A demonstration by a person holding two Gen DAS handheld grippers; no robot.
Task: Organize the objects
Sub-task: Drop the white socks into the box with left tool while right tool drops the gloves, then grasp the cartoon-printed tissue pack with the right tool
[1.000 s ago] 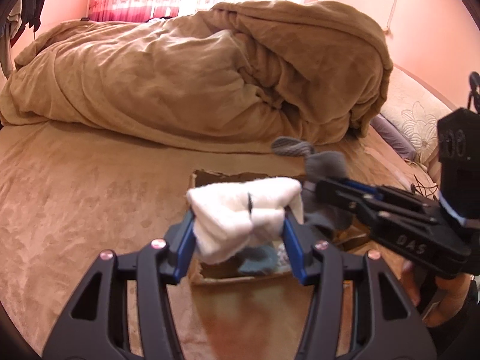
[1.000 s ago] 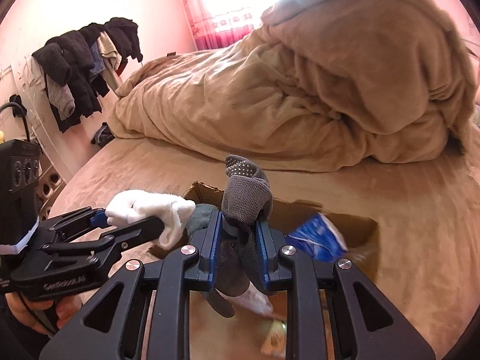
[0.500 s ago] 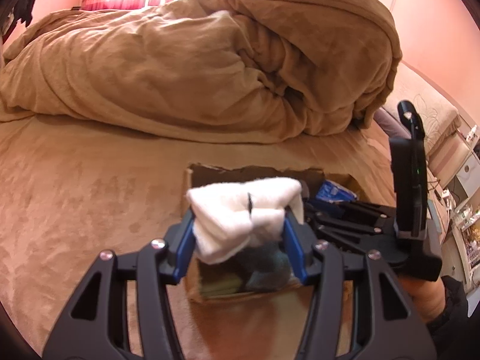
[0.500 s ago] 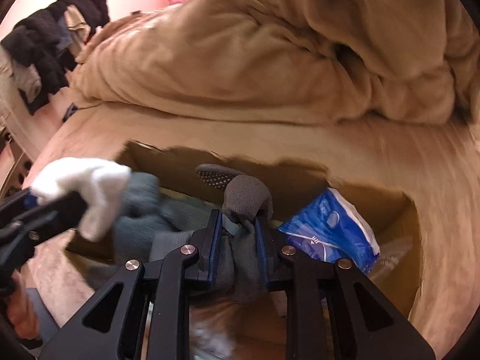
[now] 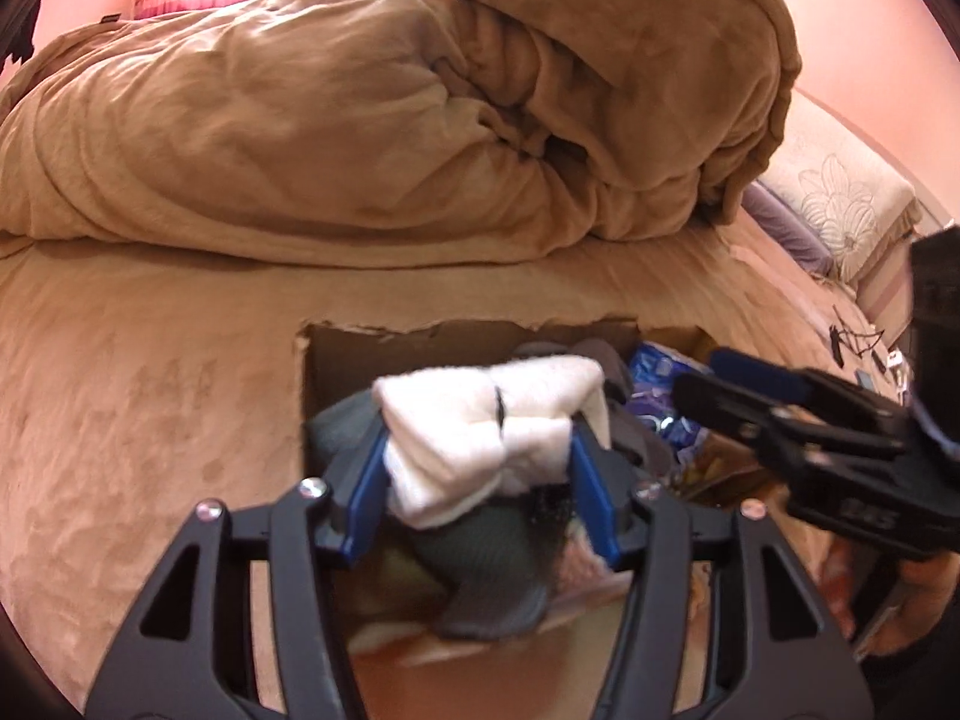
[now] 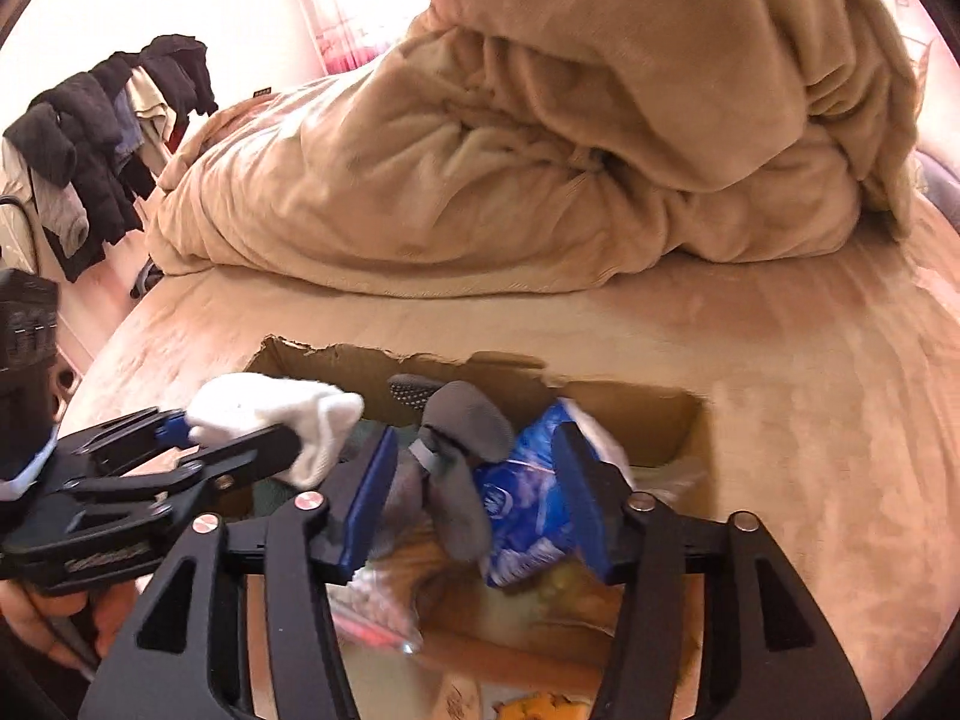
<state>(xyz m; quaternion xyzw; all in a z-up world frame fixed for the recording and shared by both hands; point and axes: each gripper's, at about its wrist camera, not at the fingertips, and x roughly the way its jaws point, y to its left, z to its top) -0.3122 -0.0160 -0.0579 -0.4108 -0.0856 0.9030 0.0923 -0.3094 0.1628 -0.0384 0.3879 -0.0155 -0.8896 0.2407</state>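
Observation:
My left gripper (image 5: 480,468) is shut on a rolled white sock (image 5: 480,420) and holds it over the open cardboard box (image 5: 384,339) on the bed. It also shows in the right wrist view (image 6: 240,426) with the white sock (image 6: 276,414). My right gripper (image 6: 474,492) is open over the box (image 6: 636,414). A grey sock (image 6: 462,450) with grip dots hangs between its fingers, apart from the right pad. The right gripper shows in the left wrist view (image 5: 720,384), empty.
The box holds a blue packet (image 6: 528,492), grey socks (image 5: 492,564) and small bags. A heaped tan duvet (image 5: 390,114) lies behind the box. Clothes (image 6: 96,138) hang at the far left. A pillow (image 5: 840,204) lies at the right.
My right gripper has opened and let go of the grey sock over the box. My left gripper has moved forward over the box, still holding the white sock.

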